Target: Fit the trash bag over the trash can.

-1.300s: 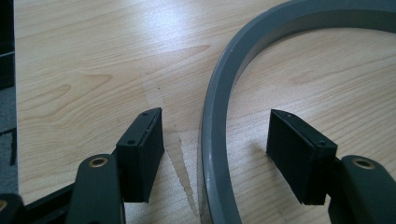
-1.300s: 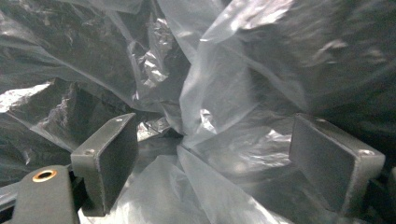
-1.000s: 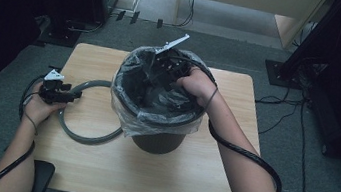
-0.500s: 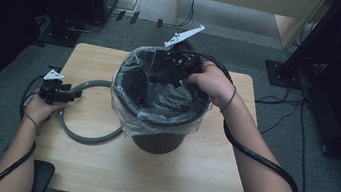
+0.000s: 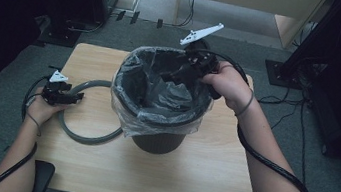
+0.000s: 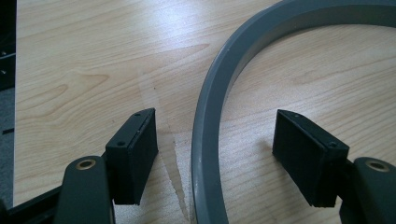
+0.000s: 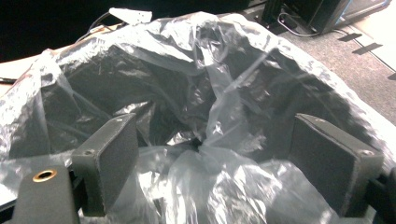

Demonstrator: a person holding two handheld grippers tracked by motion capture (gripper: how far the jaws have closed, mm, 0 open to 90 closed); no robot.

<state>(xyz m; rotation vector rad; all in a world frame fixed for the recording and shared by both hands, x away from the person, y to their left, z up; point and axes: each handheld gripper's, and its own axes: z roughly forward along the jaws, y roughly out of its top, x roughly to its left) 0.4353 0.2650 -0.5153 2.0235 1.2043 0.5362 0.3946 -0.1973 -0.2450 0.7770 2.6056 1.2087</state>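
The grey ring [image 6: 205, 140] is seen flat on the counter [image 5: 98, 166], between the left gripper's [image 6: 215, 154] jaws, which have just been opening. Farther off, the right gripper [image 7: 224, 163] is held apart over the bin bag [image 7: 196, 93].

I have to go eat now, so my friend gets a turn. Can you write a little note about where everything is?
Left gripper: open, jaws have just been opening; the grey ring runs between them, pads not pressing it. The ring lies flat on the wooden table, left of the bin.
Right gripper: open, holding nothing, above the bin's far rim.
Done: the clear plastic bag lines the dark waste bin, its edge folded over the rim.
Left, probably: grip the ring and press it over the bag's edge.
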